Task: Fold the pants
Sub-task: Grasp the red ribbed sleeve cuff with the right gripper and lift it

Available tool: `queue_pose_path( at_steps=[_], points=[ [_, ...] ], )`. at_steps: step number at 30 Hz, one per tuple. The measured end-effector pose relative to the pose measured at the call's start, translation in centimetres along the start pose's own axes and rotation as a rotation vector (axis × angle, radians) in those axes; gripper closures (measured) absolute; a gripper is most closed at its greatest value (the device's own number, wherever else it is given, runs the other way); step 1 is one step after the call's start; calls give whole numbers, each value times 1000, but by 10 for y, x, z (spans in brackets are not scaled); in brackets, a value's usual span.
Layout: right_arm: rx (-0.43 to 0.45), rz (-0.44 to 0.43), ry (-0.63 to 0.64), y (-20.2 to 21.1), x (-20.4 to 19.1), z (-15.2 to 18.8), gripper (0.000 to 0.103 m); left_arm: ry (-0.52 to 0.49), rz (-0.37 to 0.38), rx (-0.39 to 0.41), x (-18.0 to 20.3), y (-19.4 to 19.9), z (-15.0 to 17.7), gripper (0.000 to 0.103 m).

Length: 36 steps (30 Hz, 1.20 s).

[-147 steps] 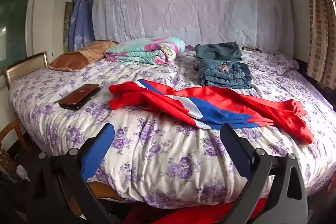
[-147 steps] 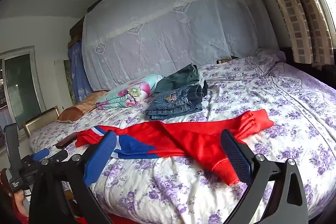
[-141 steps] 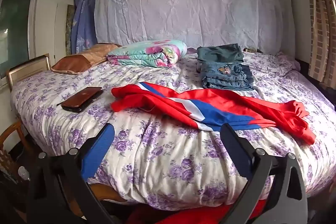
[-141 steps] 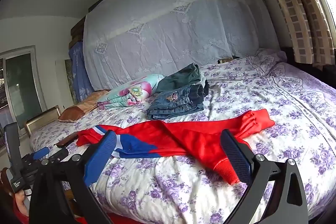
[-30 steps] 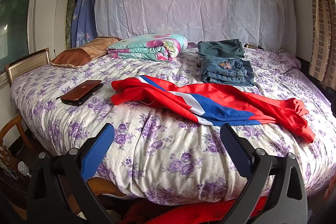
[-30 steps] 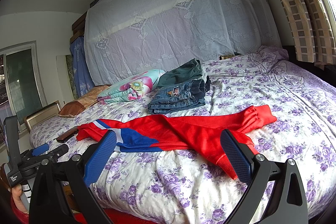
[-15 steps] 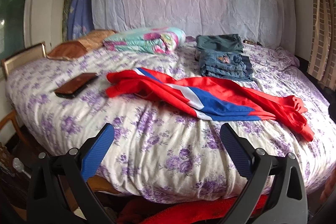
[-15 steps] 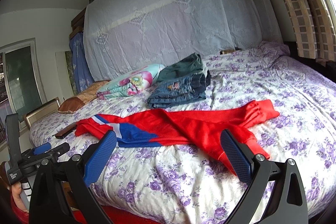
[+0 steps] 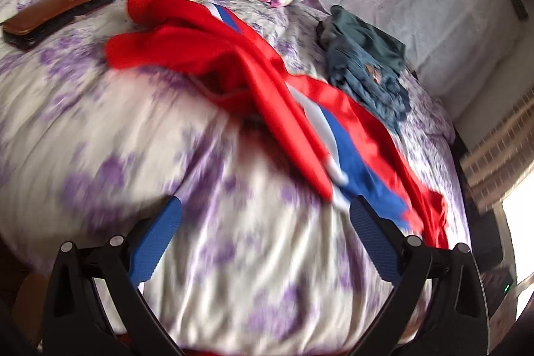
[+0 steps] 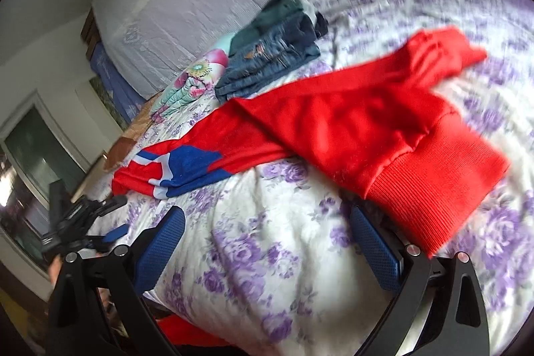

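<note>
Across the bed (image 9: pixel 83 135), from the left side to the right, the red pants (image 9: pixel 240 69) lie stretched out, so their long axis runs crosswise to both grippers rather than away from them. At the left end is the bunched red part near a brown case (image 9: pixel 56 10); a blue and white panel sits partway along; the ribbed cuffs (image 10: pixel 430 189) finish the right end.

Over the near edge of the bed the left gripper (image 9: pixel 263 229) hangs with its jaws spread wide and nothing between them. The pants lie ahead of it and slightly to its right, close to its right finger, though blur makes contact hard to judge.

Further right, the right gripper (image 10: pixel 267 236) is likewise wide apart and empty. A ribbed cuff lies just ahead of its right finger, so by my reading this hand is the nearer one to a graspable end, and the left would take the far end.

Only the left view shows the brown case and the pants' left end clearly. Only the right view shows the cuff ribbing sharply, and the left gripper (image 10: pixel 83 222) from the side. Both show folded jeans (image 10: pixel 273 55) beyond the pants.
</note>
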State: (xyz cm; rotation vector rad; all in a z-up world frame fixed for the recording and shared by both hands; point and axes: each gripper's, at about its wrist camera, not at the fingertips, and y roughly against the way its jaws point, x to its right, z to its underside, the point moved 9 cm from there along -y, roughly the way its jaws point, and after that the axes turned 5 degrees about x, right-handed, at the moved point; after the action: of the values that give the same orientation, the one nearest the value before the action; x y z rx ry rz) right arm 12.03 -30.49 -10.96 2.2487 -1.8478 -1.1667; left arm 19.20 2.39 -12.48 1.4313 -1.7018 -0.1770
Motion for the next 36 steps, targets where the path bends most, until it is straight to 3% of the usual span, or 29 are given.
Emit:
queue_pose_path(
  at_steps=[7, 12, 17, 18, 20, 22, 24, 25, 27, 29, 33, 36],
  points=[
    [-39, -19, -75, -13, 1, -12, 3, -16, -36, -2, 10, -36, -39, 5],
    [-53, 38, -154, -46, 29, -46, 4, 17, -61, -22, 9, -63, -63, 5],
    [-17, 28, -258, -69, 55, -81, 5, 137, 60, -28, 1, -59, -76, 5],
    [-15, 21, -258, -71, 57, -84, 10, 151, 82, -28, 0, -57, -77, 5],
    [-15, 23, -245, -73, 66, -86, 45, 168, 105, -43, -1, -56, -78, 5],
    [-34, -30, -301, -72, 75, -83, 66, 183, 110, -52, -1, -56, -80, 6],
    [-43, -78, -345, -69, 79, -83, 75, 195, 110, -40, -3, -56, -82, 9],
    [-41, -94, -350, -66, 80, -84, 78, 191, 102, -32, -4, -55, -83, 14],
    [-26, -100, -337, -58, 79, -87, 81, 163, 52, -29, -9, -56, -83, 35],
    [9, -84, -277, -41, 73, -92, 83, 148, 26, -28, -17, -54, -81, 73],
    [92, -63, -150, 9, 54, -106, 84, 116, 108, -25, -10, -39, -69, 84],
    [141, -57, -43, 57, 36, -110, 84, -34, 127, 29, 20, -8, -52, 84]
  ],
)
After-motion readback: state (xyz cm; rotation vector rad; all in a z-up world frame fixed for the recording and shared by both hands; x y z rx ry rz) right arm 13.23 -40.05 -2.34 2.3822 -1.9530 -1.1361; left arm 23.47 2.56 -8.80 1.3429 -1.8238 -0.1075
